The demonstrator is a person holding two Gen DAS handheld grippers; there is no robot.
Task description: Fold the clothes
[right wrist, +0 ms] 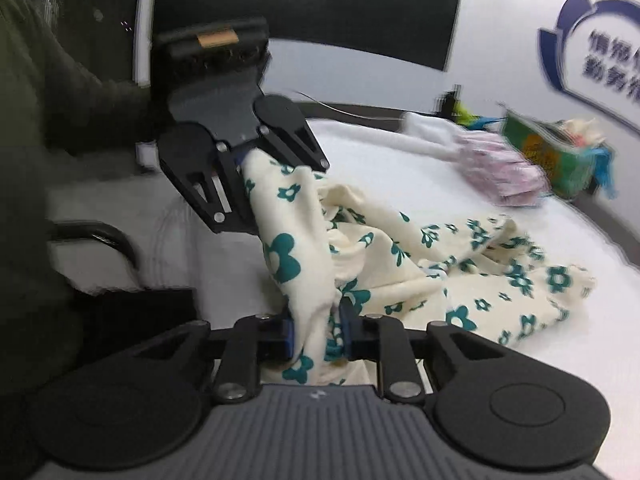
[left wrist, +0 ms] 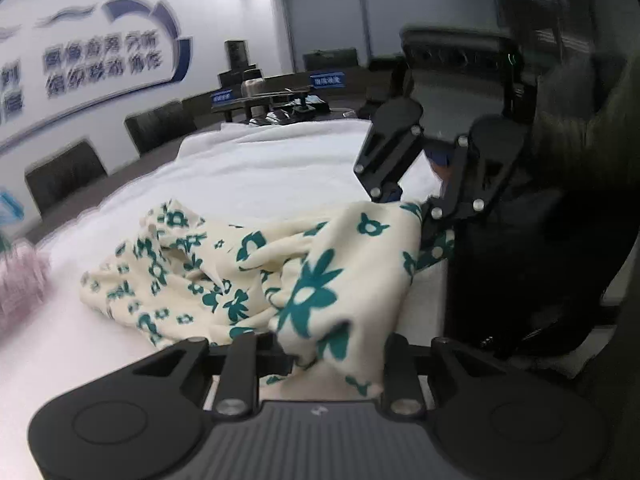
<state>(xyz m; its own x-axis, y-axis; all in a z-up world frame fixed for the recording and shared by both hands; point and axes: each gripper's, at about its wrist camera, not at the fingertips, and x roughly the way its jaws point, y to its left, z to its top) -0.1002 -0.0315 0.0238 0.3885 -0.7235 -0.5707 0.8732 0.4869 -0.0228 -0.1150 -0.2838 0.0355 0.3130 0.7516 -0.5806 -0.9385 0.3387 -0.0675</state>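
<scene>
White wall (left wrist: 132,8) is carrying a blue emblem with blurred blue characters (left wrist: 104,60); the same kind of emblem is showing on the wall (right wrist: 500,40) in the right wrist view. Dark chairs (left wrist: 64,176) are lining the wall side of a long table under a white cover (left wrist: 256,168). Grey panels or blinds (left wrist: 328,20) are filling the far wall. Blue name signs (left wrist: 327,80) are standing at the far end. A large dark panel (right wrist: 304,0) is hanging on the wall. Even, soft light is filling the room.
</scene>
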